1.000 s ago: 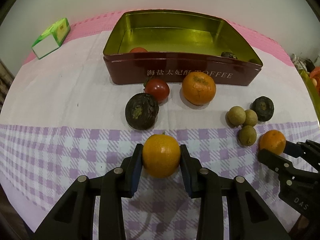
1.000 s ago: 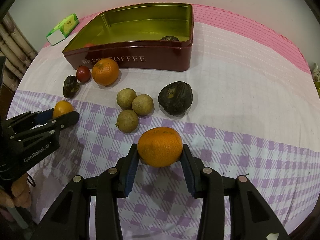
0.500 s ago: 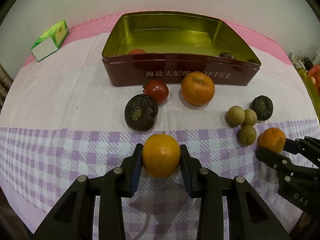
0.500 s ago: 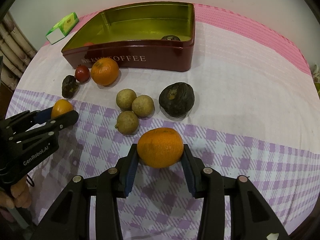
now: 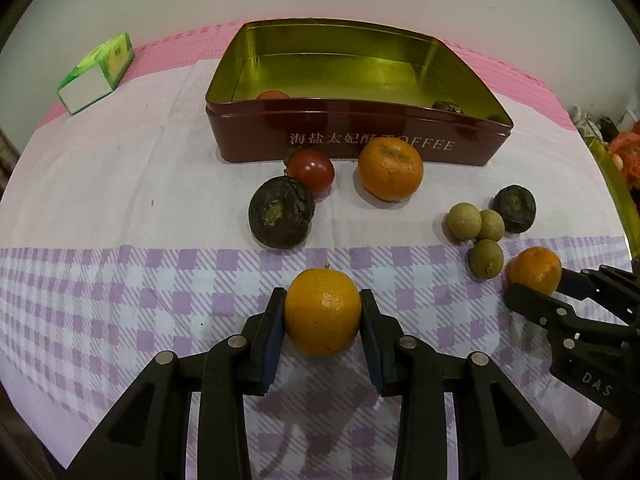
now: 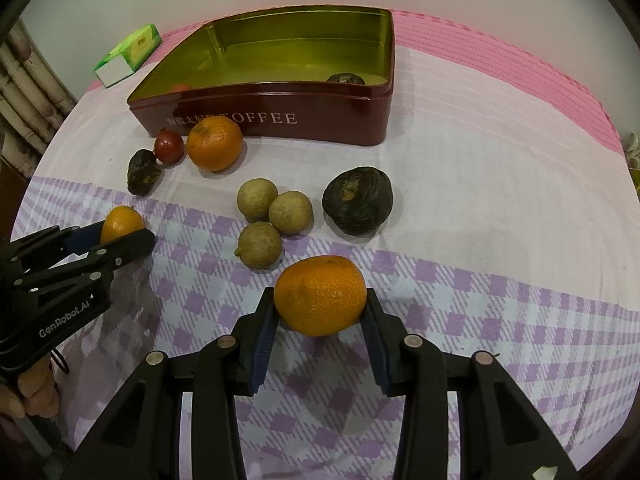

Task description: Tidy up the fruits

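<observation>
My left gripper (image 5: 322, 318) is shut on a small orange (image 5: 322, 312) over the purple checked cloth; the right wrist view shows this gripper (image 6: 120, 234) at the left edge, with its orange (image 6: 120, 224). My right gripper (image 6: 320, 310) is shut on a larger orange (image 6: 320, 296), which the left wrist view shows far right (image 5: 536, 270). A dark red toffee tin (image 5: 260, 140) with a gold inside stands open beyond them. It holds a red fruit (image 5: 272, 95) and a dark fruit (image 5: 446, 106), both mostly hidden by its wall.
In front of the tin lie a tomato (image 5: 310, 170), a third orange (image 5: 390, 170), a large dark fruit (image 5: 280, 218), three longans (image 5: 464, 222) and a small dark fruit (image 5: 514, 208). A green and white box (image 5: 96, 74) sits at the back left.
</observation>
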The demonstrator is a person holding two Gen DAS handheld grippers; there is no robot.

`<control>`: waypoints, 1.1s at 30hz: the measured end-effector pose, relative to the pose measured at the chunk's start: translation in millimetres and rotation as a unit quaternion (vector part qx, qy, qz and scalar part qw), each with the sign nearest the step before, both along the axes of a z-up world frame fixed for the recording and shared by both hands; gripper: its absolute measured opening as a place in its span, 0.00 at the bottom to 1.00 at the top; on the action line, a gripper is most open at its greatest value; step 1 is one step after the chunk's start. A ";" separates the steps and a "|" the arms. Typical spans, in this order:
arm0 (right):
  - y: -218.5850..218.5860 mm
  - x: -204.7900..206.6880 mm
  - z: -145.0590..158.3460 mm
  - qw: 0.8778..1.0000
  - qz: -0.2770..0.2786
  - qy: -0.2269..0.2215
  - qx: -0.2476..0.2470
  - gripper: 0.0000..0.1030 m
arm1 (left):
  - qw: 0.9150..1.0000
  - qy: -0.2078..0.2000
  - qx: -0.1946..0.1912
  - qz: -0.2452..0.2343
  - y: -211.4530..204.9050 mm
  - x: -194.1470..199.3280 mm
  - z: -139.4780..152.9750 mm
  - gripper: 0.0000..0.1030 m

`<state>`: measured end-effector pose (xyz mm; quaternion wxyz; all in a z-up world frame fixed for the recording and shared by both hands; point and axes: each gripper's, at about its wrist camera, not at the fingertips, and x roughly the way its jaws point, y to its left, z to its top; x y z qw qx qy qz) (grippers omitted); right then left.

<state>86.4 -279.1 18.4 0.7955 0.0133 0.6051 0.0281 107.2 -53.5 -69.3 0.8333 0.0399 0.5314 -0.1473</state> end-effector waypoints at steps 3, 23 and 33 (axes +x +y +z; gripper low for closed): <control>0.2 -1.1 1.9 1.000 -0.002 -0.001 0.000 0.37 | 1.000 0.003 -0.001 0.004 0.6 -0.5 0.6 0.35; 11.2 2.5 19.9 1.000 0.010 -0.011 -0.012 0.37 | 1.000 -0.010 -0.008 0.014 3.3 -6.8 22.3 0.35; 17.1 11.3 33.7 0.999 0.019 -0.025 -0.009 0.37 | 0.999 -0.028 -0.015 0.006 1.7 -4.1 40.8 0.35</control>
